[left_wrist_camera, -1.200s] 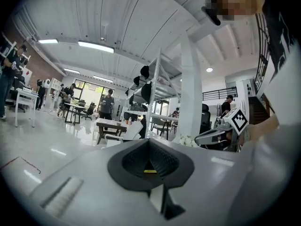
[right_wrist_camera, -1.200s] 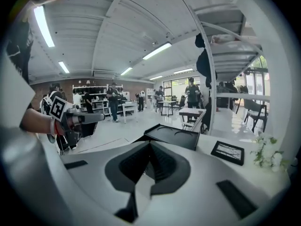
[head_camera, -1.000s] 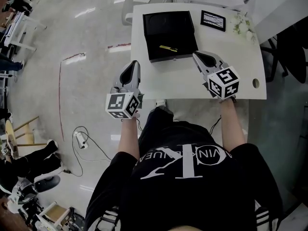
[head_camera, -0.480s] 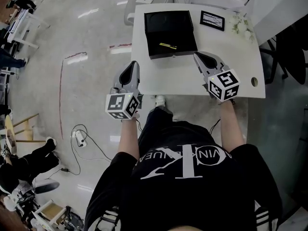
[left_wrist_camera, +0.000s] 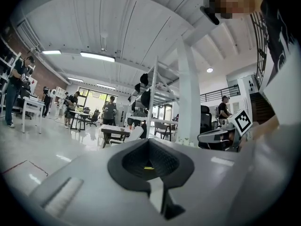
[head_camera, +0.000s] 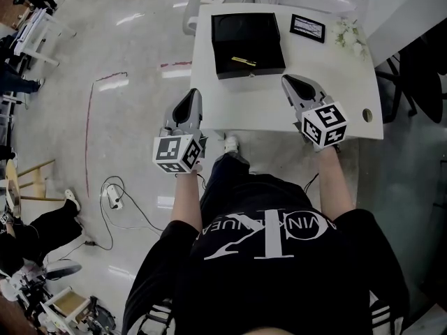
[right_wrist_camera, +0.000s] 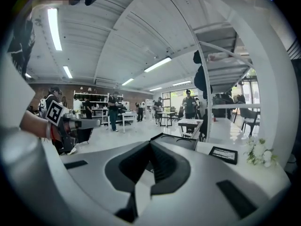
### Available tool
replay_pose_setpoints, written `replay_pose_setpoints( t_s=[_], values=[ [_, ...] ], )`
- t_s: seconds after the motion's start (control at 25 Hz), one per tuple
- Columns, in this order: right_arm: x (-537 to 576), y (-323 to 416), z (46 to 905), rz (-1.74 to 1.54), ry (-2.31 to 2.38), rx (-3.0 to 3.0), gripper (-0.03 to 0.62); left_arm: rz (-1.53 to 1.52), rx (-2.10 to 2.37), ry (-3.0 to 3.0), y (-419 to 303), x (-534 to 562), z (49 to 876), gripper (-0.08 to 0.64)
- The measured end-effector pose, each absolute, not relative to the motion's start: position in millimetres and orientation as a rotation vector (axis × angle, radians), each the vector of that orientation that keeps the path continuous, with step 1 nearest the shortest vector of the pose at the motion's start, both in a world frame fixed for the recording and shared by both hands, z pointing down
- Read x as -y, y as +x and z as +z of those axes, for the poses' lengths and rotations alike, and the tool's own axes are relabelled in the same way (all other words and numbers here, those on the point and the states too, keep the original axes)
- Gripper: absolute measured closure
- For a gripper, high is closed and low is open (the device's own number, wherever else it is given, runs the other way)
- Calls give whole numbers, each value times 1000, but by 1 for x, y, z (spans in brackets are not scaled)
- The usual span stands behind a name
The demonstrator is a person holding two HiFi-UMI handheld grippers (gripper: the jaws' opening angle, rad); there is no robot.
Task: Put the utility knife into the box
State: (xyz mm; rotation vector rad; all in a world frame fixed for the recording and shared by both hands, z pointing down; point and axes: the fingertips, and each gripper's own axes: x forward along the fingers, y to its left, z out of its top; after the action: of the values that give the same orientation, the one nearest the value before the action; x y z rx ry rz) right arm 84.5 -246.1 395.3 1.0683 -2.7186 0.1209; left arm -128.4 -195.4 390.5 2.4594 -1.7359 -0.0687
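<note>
- The yellow utility knife [head_camera: 244, 61] lies inside the open black box [head_camera: 241, 33] on the white bench [head_camera: 272, 110].
- The left gripper [head_camera: 189, 98] hovers at the bench's left edge, jaws pressed together, empty.
- The right gripper [head_camera: 289, 83] is just beside the box, jaws together too.

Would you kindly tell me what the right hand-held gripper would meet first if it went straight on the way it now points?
Most likely the open black box: it lies dead ahead of the right hand-held gripper, probably near the box's near right corner. Only bare white table shows in between, though depth is hard to judge.
</note>
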Motion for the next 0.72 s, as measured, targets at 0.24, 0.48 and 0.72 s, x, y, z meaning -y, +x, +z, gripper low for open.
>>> replay_pose_setpoints(
  t_s=[0.24, 0.48, 0.72],
  values=[
    [235, 89, 391, 114, 1085, 2731, 578, -76, 1743, 2467, -126, 183, 386, 549],
    [229, 93, 390, 103, 1091, 2743, 578, -72, 1753, 2464, -123, 176, 387, 549],
    [223, 94, 387, 93, 1100, 2751, 578, -72, 1761, 2464, -123, 169, 385, 549]
  ],
)
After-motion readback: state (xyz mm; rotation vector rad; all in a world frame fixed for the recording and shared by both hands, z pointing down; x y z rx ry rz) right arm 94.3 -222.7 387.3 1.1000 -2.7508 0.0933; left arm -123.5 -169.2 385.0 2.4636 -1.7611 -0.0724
